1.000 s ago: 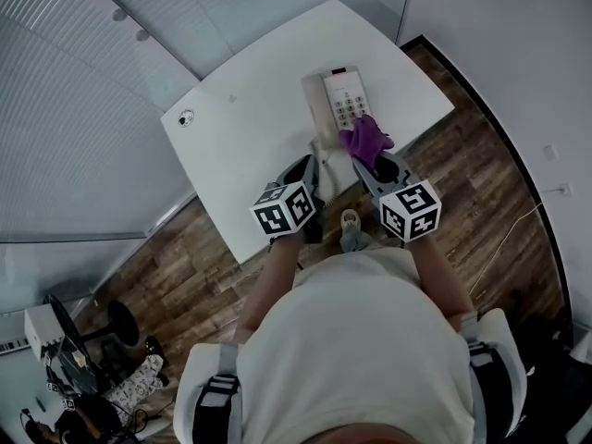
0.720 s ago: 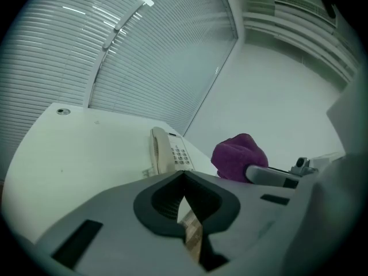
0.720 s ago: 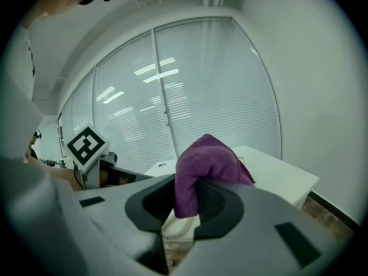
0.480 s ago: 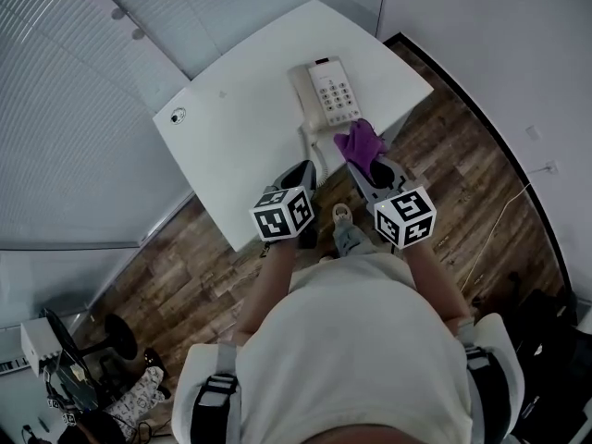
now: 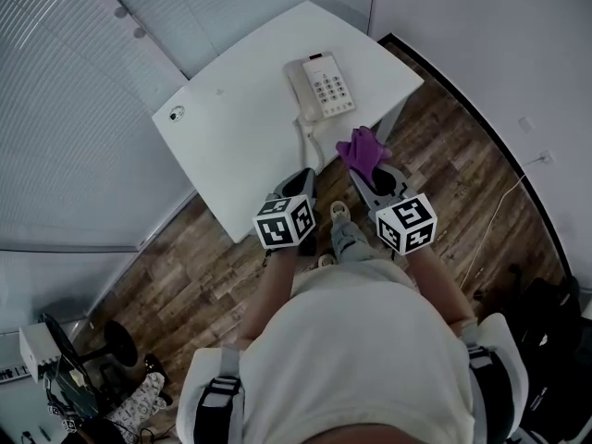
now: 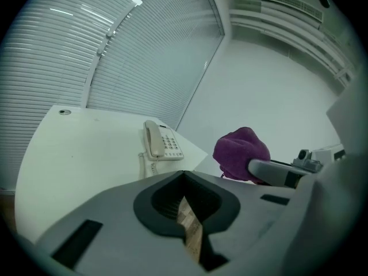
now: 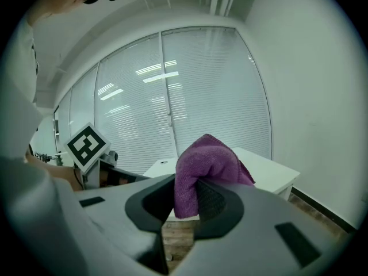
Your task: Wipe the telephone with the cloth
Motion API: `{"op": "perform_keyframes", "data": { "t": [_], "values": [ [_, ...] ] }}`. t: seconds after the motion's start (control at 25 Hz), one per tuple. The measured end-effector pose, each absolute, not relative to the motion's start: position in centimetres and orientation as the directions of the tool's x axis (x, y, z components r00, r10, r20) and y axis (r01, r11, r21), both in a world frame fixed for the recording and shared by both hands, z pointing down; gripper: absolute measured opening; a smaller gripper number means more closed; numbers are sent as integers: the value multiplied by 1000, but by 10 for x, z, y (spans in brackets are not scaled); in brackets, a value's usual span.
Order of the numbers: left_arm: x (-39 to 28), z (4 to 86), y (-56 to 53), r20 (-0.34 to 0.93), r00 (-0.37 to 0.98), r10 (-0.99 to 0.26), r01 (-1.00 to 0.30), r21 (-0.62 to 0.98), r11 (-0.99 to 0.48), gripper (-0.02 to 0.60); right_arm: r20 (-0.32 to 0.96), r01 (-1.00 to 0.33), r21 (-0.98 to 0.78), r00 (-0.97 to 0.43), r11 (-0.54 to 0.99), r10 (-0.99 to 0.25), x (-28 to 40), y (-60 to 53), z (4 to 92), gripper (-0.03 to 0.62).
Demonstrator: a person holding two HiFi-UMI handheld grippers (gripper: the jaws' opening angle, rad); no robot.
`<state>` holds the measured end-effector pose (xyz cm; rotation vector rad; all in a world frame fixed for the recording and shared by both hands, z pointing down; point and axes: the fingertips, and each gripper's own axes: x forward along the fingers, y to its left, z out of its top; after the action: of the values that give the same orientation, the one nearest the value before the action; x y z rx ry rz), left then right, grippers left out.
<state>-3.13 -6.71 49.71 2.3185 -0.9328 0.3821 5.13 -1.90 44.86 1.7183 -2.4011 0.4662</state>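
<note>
The right claw is clamped on the purple cloth at centre frame. The left claw is closed and empty. The telephone sits on the table, upper centre.

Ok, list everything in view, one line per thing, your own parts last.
table: one, white, in front of the person, beside the blinds
telephone: one, cream, on the far right part of the table
round cap: one, dark and white, set in the table near its left corner
cloth: one, purple, bunched in the right gripper, held off the table's near edge
blinds: pale grey, along the left side
floor: brown wood, under and around the table
left gripper: one, grey, fingers together, empty
right gripper: one, grey, fingers shut on the cloth
person's top: one, white, bottom of the head view
</note>
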Motion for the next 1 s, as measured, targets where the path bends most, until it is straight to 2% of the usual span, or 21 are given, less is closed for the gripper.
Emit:
{"op": "perform_keyframes", "data": {
  "t": [1.0],
  "values": [
    [-42,492,-45,442,716,-540,-698,453,-555,20,268,-949,-155,-307,274,-913,43,3,441,86]
  ]
}}
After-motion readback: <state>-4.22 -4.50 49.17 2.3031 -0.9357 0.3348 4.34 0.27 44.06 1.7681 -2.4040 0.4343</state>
